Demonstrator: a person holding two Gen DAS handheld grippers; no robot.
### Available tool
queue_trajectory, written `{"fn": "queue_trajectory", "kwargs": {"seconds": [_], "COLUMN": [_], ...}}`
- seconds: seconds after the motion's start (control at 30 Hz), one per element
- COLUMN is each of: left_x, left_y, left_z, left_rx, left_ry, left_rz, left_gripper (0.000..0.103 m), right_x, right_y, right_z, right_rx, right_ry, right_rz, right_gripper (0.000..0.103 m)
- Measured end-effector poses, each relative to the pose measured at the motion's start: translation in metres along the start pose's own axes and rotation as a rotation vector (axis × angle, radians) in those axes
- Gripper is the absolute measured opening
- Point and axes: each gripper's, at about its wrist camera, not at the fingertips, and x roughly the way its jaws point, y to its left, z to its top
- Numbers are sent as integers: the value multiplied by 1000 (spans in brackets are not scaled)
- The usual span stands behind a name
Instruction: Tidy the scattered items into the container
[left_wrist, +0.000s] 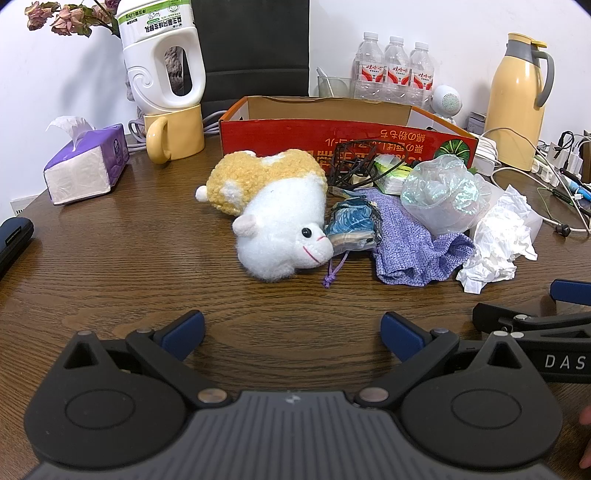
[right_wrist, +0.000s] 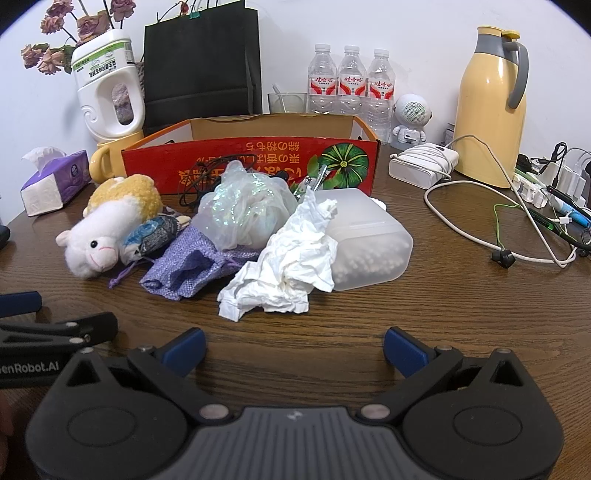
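At the bottom of each wrist view, the left gripper (left_wrist: 291, 338) and right gripper (right_wrist: 294, 350) stand spread wide over bare wooden table (left_wrist: 110, 266) — empty, touching nothing. Mid-frame lies the heap: plush sheep (left_wrist: 277, 214), purple pouch (right_wrist: 192, 264), crumpled tissue (right_wrist: 291, 262), translucent box (right_wrist: 369, 240). Behind it — upper centre — sits the red cardboard box (right_wrist: 258, 162), open-topped.

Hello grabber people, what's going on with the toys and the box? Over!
Left gripper open, empty. Right gripper open, empty. Plush sheep, purple pouch, crumpled tissue all outside the red box. Nothing in the way.
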Motion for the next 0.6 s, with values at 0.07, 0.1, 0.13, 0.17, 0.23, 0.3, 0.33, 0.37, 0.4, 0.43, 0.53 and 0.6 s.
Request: {"fn": "queue_trajectory", "kwargs": {"seconds": [0.07,0.1,0.13,0.17,0.23,0.3,0.33,0.37,0.4,0.43,0.53,0.6], "left_x": [0,0,0,0,0,0,0,0,0,0,0,0], "left_y": [0,0,0,0,0,0,0,0,0,0,0,0], "left_z": [0,0,0,0,0,0,0,0,0,0,0,0], "left_rx": [0,0,0,0,0,0,0,0,0,0,0,1], "left_ry": [0,0,0,0,0,0,0,0,0,0,0,0], "left_rz": [0,0,0,0,0,0,0,0,0,0,-1,-1], "left_gripper": [103,103,103,103,103,103,103,103,103,103,103,103], "right_x": [0,0,0,0,0,-1,-1,-1,-1,-1,-1,-1], "right_y": [0,0,0,0,0,-1,-1,-1,-1,-1,-1,-1], "right_z": [0,0,0,0,0,0,0,0,0,0,0,0], "right_rx": [0,0,0,0,0,0,0,0,0,0,0,0], "right_ry": [0,0,0,0,0,0,0,0,0,0,0,0], "right_rz": [0,0,0,0,0,0,0,0,0,0,0,0], "right_gripper": [103,103,103,103,103,103,103,103,103,103,103,103]}}
